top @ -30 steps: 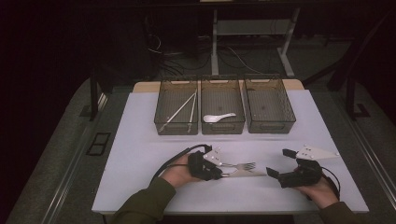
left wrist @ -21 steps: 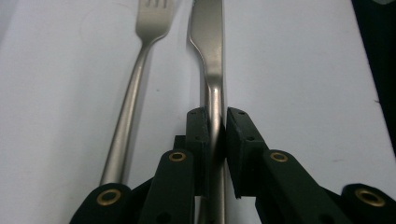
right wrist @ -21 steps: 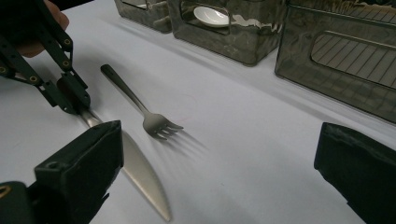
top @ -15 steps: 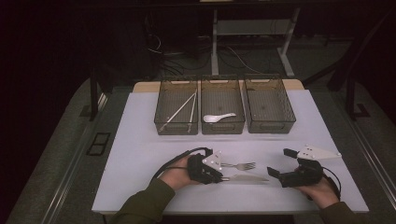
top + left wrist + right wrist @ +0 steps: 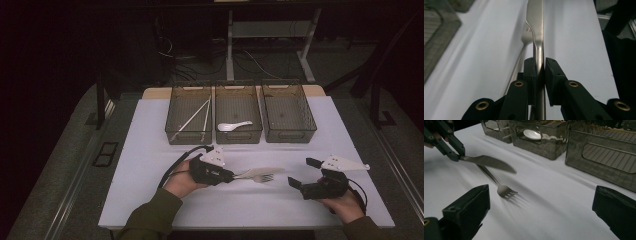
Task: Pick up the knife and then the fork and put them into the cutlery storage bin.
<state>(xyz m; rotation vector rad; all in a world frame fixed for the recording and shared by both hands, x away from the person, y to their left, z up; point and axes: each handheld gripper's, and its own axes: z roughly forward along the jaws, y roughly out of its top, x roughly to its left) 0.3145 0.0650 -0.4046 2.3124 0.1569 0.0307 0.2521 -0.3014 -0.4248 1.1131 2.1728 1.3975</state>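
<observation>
My left gripper is shut on the handle of a steel table knife, held level a little above the white table with the blade pointing right. In the left gripper view both pads clamp the knife edge-on. A fork lies flat on the table just under the blade, tines to the right, also visible as the fork below the serrated knife. My right gripper stands open at the table's right front, nothing between its jaws, tips toward the fork.
Three dark mesh bins stand in a row at the back. The left bin holds chopsticks, the middle bin holds a white spoon, and the right bin looks empty. The white table top ends near my forearms.
The left gripper has risen slightly and shifted, lifting the knife off the table above the fork. The right gripper and fork have stayed where they were.
</observation>
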